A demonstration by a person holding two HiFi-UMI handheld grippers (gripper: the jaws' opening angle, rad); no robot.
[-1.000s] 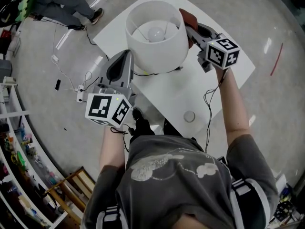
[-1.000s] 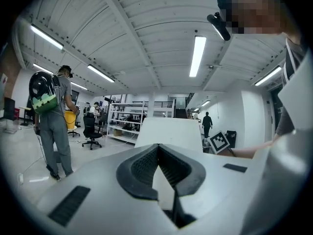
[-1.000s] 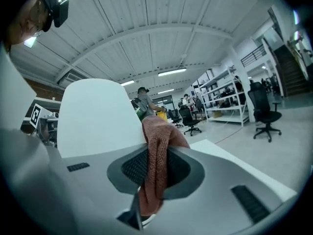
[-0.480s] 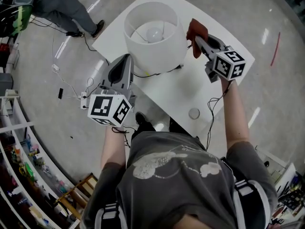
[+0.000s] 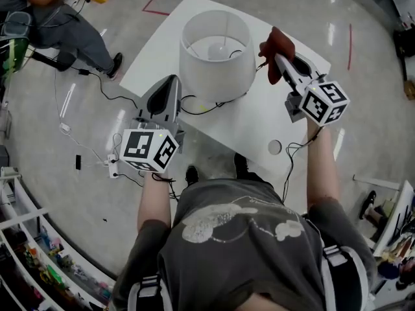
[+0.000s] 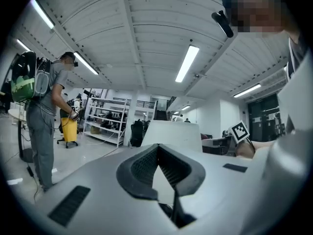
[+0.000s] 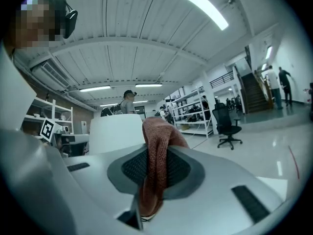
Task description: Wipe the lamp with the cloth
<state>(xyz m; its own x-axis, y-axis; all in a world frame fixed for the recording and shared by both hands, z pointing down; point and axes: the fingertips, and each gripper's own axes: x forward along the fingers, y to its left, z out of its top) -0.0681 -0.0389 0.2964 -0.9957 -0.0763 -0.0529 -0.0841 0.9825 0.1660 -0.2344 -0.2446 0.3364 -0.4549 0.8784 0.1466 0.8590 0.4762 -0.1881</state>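
Narrow gap between lamp and cloth; cord crosses table

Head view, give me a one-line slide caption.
Right claw holds the cloth beside the lamp on the table; left claw shut and empty.

A small round white disc lies on the white rectangular desk; a white power strip sits on the glossy grey floor.
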